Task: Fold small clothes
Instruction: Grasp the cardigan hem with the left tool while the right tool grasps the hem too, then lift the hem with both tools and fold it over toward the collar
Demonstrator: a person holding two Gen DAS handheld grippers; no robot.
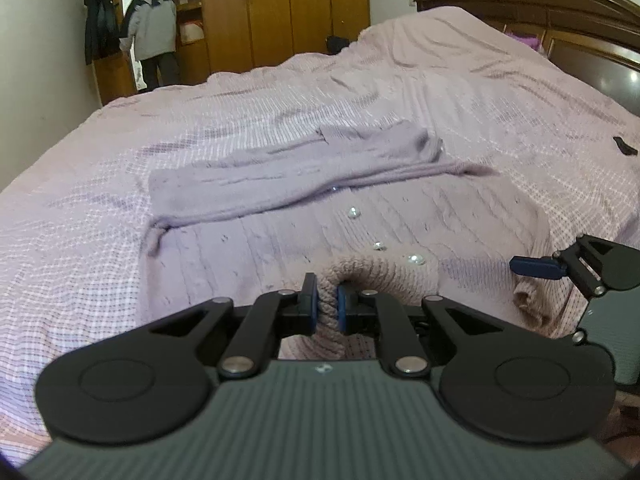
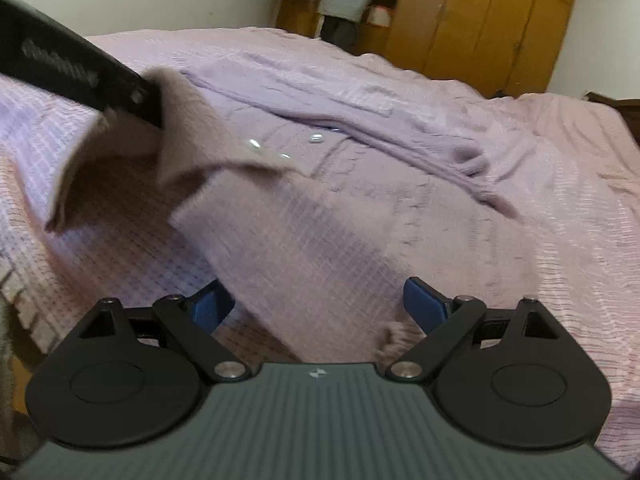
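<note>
A lilac knit cardigan (image 1: 320, 216) with pearl buttons lies on the bed, its sleeves folded across the body. My left gripper (image 1: 325, 306) is shut on the cardigan's ribbed near edge and lifts it slightly. In the right wrist view the left gripper (image 2: 152, 108) holds that raised edge at upper left. My right gripper (image 2: 320, 306) is open, its blue pads either side of the cardigan's (image 2: 320, 220) near corner. The right gripper (image 1: 538, 266) also shows at the right edge of the left wrist view.
The bed (image 1: 120, 240) is covered by a pink-lilac textured spread. A dark wooden headboard (image 1: 560, 12) stands at right. A wooden wardrobe (image 1: 288, 12) and a person in a grey jacket (image 1: 154, 32) are beyond the bed. A small dark object (image 1: 625, 146) lies on the spread.
</note>
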